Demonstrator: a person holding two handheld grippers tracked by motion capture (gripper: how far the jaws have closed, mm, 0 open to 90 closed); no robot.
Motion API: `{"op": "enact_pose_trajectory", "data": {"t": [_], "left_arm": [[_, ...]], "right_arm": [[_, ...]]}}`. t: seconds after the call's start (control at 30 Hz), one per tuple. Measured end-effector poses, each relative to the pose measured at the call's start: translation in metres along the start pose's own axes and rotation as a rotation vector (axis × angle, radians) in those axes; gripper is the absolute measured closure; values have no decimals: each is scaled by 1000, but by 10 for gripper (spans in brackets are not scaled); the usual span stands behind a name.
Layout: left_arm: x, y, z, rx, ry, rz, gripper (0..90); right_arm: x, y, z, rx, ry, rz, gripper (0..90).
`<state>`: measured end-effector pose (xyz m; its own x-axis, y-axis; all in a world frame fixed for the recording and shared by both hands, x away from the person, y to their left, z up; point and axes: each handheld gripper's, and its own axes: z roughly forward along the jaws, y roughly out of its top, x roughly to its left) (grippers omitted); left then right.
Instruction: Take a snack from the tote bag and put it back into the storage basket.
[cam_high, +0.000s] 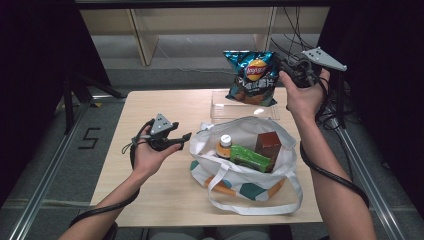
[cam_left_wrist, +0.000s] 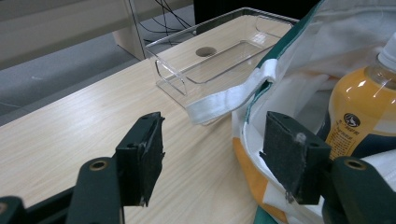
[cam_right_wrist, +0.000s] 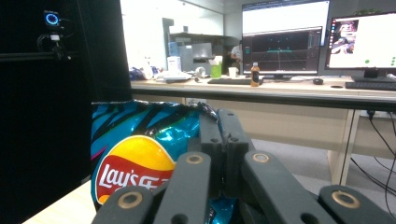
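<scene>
The chip bag (cam_high: 251, 77) is held aloft above the clear tray (cam_high: 220, 111) by the clamped right gripper (cam_high: 287, 67), while the bottle (cam_high: 224, 146), green packet (cam_high: 249, 157) and brown box (cam_high: 268, 144) are left in the tote bag (cam_high: 250, 187) beside the open, empty left gripper (cam_high: 186, 136).

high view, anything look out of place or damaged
Nothing looks spilled or damaged. The blue foil Lay's chip bag hangs in the air above the clear plastic tray, pinched at one top corner by the right gripper, so it dangles slightly askew. The white cloth tote bag sits slumped open.
</scene>
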<state>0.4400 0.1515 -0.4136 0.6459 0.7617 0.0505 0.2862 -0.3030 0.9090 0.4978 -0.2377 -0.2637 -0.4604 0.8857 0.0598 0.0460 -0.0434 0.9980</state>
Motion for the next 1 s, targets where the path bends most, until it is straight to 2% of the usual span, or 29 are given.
{"op": "enact_pose_trajectory", "data": {"t": [0.3, 0.47, 0.7, 0.87, 1.0], "left_arm": [[1, 0, 0, -1, 2, -7, 373], [2, 0, 0, 0, 4, -4, 373], [2, -1, 0, 3, 6, -10, 373], [1, -1, 1, 1, -3, -2, 372], [1, -1, 2, 0, -8, -2, 372]], "right_arm": [[-4, 1, 12, 14, -14, 22, 900], [-8, -3, 18, 14, -20, 15, 900], [-12, -9, 24, 33, -32, 34, 900], [-15, -12, 29, 49, -39, 48, 900], [-18, -14, 32, 49, -41, 40, 900]]}}
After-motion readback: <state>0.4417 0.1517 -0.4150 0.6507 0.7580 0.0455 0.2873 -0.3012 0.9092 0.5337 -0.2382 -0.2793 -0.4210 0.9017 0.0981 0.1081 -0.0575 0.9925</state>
